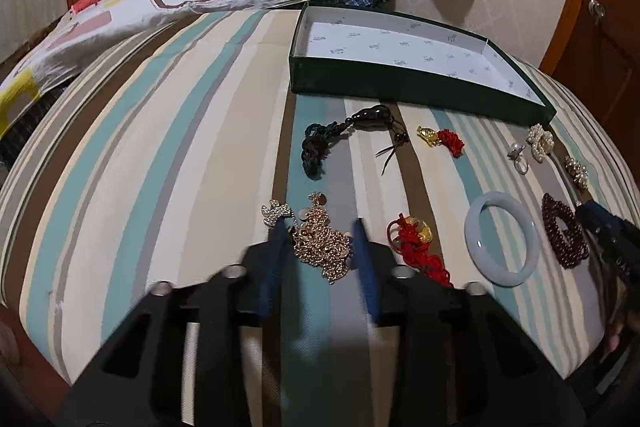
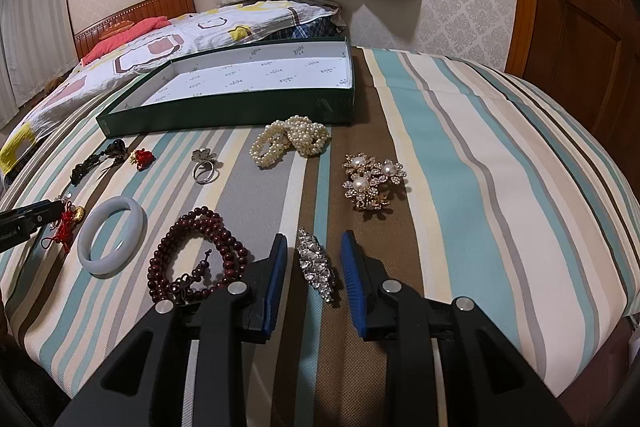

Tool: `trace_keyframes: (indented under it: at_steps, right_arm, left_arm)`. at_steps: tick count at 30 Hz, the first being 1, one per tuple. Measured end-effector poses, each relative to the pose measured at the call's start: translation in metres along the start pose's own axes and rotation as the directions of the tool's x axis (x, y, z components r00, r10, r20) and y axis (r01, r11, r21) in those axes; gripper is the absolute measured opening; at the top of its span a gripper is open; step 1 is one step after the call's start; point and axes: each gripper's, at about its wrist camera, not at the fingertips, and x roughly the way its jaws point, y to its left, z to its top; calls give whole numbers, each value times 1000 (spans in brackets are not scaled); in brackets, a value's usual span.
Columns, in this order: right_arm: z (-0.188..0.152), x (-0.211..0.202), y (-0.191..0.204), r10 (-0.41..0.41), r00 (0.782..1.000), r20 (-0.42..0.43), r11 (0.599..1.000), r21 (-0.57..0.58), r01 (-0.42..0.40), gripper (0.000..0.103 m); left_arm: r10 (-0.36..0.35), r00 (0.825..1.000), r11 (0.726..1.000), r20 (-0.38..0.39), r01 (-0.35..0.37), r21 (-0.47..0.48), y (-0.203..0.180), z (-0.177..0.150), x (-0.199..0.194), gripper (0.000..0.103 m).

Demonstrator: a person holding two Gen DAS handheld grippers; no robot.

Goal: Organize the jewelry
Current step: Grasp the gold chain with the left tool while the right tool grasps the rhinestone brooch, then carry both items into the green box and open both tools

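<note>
Jewelry lies spread on a striped cloth in front of an empty green box (image 1: 420,89) with a white lining, also in the right wrist view (image 2: 224,111). My left gripper (image 1: 320,227) is open, its fingers either side of a gold chain necklace (image 1: 324,247). My right gripper (image 2: 314,243) is open, its fingers either side of a silver rhinestone clip (image 2: 318,269). A pale jade bangle (image 2: 112,235), dark red bead bracelet (image 2: 200,255), pearl bracelets (image 2: 290,139), gold pearl brooch (image 2: 370,183) and a ring (image 2: 204,165) lie nearby.
Red-tassel charms (image 1: 416,247) (image 1: 442,139), a dark gourd pendant (image 1: 360,123) and a small silver brooch (image 1: 276,211) lie on the cloth. A patterned quilt (image 1: 160,3) and bed lie behind. A wooden door (image 2: 580,27) stands at right.
</note>
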Motion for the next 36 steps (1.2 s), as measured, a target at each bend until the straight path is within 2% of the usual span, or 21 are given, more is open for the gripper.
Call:
trace_keyframes:
  at_steps: [4,5,6,7,19,36]
  right_arm:
    - [0,0,0,0,1000,0,1000,1,0,29]
    - [0,0,0,2,1000,0,1000,1,-2,26]
    - [0,-1,0,18,1000,1,1000,2,-18,16]
    - [-1,-1,1,28,1000,1,1000,1,-28,14]
    - [2,-4,4,37,999,15,999,-10,-37,14]
    - [26,-29,8,46,993,113,999,-11,-45,14]
  left_arm:
    - [-31,1000,999,7,31,-20,4,-1,-1,16]
    - [-42,999,999,9,42,-26,6,-1,-2,16]
    - [-45,999,999,11,45,-30,6,-1,-2,15]
    - [-54,998,998,14,54,-34,7,-1,-2,14]
    - [-57,997,998,59,59,-29,6,2,-13,10]
    - [-77,983,997,165,80,-13,0,24,-45,10]
